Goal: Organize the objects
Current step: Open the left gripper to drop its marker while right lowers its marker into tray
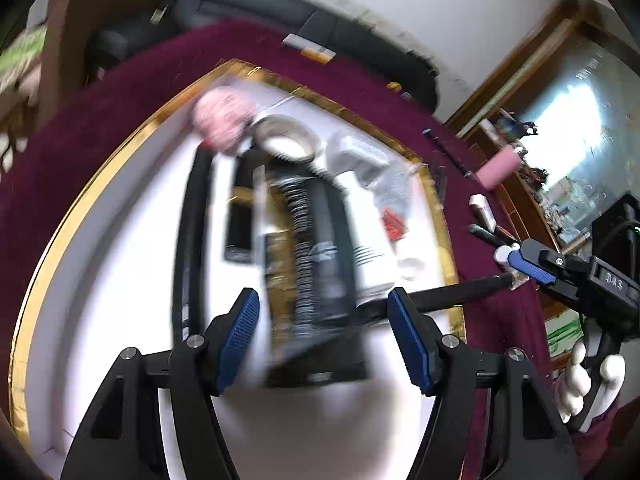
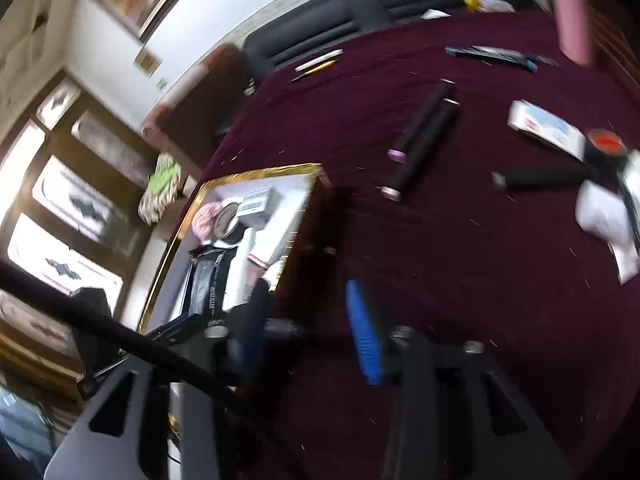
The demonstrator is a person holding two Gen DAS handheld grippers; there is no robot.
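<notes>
My left claw (image 1: 324, 336) hangs spread over the white gold-rimmed box (image 1: 52, 248), and the black ribbed tube (image 1: 320, 264) lies loose between its fingers, not pinched, its long axis running straight away from me. My right claw (image 2: 308, 328), also spread and empty, is just past the box's edge over the maroon cloth (image 2: 460, 260); the two black pens (image 2: 420, 136) lie ahead of it, nearer that hand.

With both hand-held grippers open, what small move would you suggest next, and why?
Probably swing the right hand-held gripper toward the black tubes loose on the maroon cloth; its jaws hold nothing, and the gold-rimmed tray already holds several items.
</notes>
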